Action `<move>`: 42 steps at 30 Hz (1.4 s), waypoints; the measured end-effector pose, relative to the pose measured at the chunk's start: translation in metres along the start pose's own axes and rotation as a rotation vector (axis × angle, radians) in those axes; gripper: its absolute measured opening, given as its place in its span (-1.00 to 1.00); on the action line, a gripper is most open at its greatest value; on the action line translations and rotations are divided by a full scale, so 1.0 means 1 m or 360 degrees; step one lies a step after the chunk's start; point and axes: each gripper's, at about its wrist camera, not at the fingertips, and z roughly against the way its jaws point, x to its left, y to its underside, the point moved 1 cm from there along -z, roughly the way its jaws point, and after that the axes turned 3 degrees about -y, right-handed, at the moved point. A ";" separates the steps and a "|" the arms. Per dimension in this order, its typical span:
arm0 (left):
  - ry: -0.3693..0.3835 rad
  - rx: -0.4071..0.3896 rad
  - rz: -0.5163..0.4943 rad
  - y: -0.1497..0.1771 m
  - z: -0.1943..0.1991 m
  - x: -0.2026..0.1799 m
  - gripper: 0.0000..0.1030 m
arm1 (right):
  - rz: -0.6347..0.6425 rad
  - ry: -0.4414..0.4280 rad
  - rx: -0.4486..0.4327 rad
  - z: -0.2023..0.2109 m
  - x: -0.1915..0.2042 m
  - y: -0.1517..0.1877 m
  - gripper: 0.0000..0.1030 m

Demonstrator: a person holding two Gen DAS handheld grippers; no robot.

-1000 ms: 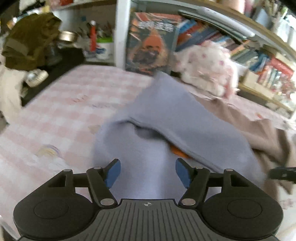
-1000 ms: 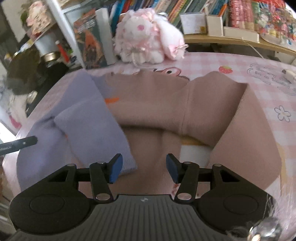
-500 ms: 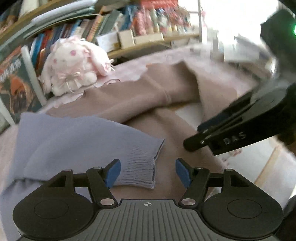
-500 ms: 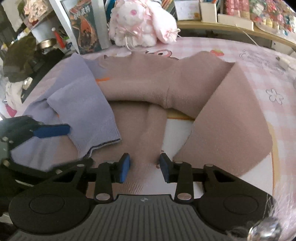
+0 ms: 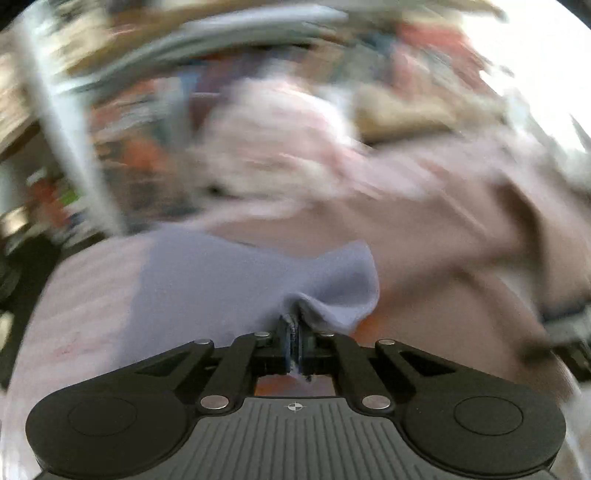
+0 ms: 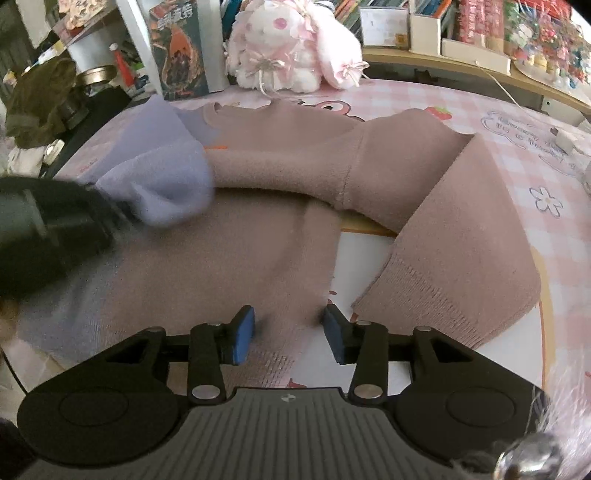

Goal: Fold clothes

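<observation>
A two-tone sweater lies on a pink checked tablecloth (image 6: 517, 122): a dusty-pink body and sleeve (image 6: 258, 251) and a lavender sleeve (image 6: 162, 184). My left gripper (image 5: 293, 332) is shut on the lavender sleeve's cuff (image 5: 258, 280) and holds it lifted; it shows as a dark blurred shape in the right wrist view (image 6: 55, 229). My right gripper (image 6: 290, 325) is open, its blue pads (image 6: 243, 328) on either side of the pink hem near the front. The pink sleeve's ribbed cuff (image 6: 443, 295) lies folded inward at right.
A pink-and-white plush rabbit (image 6: 291, 55) sits at the table's far edge by a standing book (image 6: 181, 55). Bookshelves with books and boxes (image 6: 461, 33) run behind. Dark clutter and an olive bag (image 6: 40, 96) sit at the left.
My left gripper has closed on the lavender cuff and is moving fast, its view blurred. My right gripper has opened wider over the pink hem.
</observation>
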 end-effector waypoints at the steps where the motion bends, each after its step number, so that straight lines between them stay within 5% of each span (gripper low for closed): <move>1: -0.0093 -0.0008 0.0050 -0.002 -0.002 0.030 -0.93 | -0.0024 0.0012 -0.0009 0.000 0.000 0.000 -0.22; 6: -0.0551 -0.0037 0.0262 -0.010 -0.012 0.174 -0.94 | -0.0074 0.0122 -0.0030 -0.002 0.013 0.003 -0.22; 11: -0.0812 0.0131 0.0307 0.003 -0.034 0.273 -0.92 | -0.0111 0.0223 -0.0047 -0.005 0.024 0.006 -0.25; 14: -0.0823 0.0265 0.0317 0.015 -0.043 0.306 -0.71 | -0.0149 0.0268 -0.0040 -0.007 0.030 0.006 -0.36; 18: -0.0921 0.0279 0.0222 0.027 -0.039 0.299 -0.04 | -0.0190 0.0312 -0.0033 -0.008 0.038 0.008 -0.54; 20: -0.0797 0.0200 0.0177 0.035 -0.025 0.280 0.00 | -0.0210 0.0323 -0.0031 -0.010 0.042 0.008 -0.64; 27: -0.0023 0.0152 0.0186 0.077 0.006 0.184 0.04 | -0.0280 0.0324 -0.0066 -0.005 0.052 0.001 -0.81; 29: 0.0092 0.0172 0.0187 0.082 0.006 0.169 0.04 | -0.0314 0.0306 -0.0124 0.003 0.054 -0.007 -0.82; 34: 0.0258 0.0187 0.0206 0.090 0.008 0.153 0.04 | -0.0200 0.0350 -0.0596 0.085 0.080 -0.053 -0.83; 36: 0.0311 0.0190 0.0216 0.093 0.009 0.149 0.04 | -0.0144 0.0342 -0.0635 0.107 0.097 -0.043 -0.83; 42: 0.0332 0.0268 0.0152 0.108 0.005 0.149 0.04 | -0.0256 0.0473 -0.0055 0.059 0.104 0.052 -0.83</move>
